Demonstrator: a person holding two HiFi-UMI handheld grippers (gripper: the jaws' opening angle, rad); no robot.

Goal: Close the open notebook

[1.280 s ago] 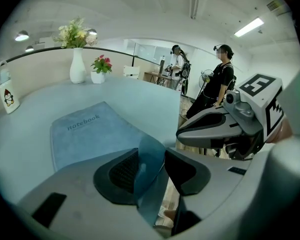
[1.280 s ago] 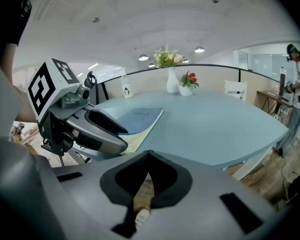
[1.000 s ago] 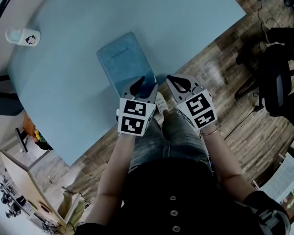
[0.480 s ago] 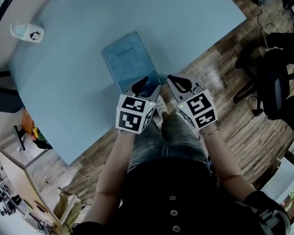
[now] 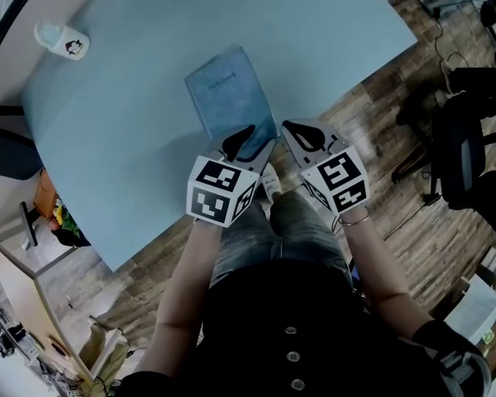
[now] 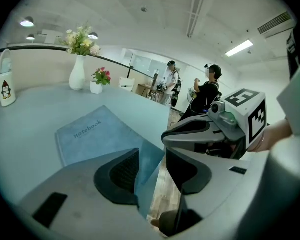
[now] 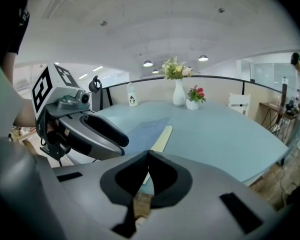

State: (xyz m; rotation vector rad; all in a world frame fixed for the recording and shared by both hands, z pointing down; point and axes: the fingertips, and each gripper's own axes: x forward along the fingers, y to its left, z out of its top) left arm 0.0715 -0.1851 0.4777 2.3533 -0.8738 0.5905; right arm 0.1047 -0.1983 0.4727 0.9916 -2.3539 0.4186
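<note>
A blue notebook [image 5: 230, 96] lies closed and flat on the pale blue table [image 5: 132, 131], its near end by the table's front edge. In the left gripper view its cover [image 6: 90, 134] shows the printed word "notebook". My left gripper [image 5: 243, 141] hovers over the notebook's near end, open with nothing between its fingers [image 6: 124, 171]. Just to its right, my right gripper [image 5: 304, 135] hangs above the table's edge, shut and empty. In the right gripper view the notebook [image 7: 149, 128] shows its cream page edge beyond the shut tips [image 7: 147, 155].
A small white bottle with a penguin print [image 5: 64, 40] stands at the table's far left. A white vase of flowers [image 6: 77, 71] and a small flower pot [image 6: 97, 85] sit at the far rim. People [image 6: 205, 91] stand beyond the table. A black chair [image 5: 467, 139] is on the wooden floor at right.
Both grippers have lifted a little above the notebook's near end. The left stays open, the right shut. The notebook lies closed in every frame.
</note>
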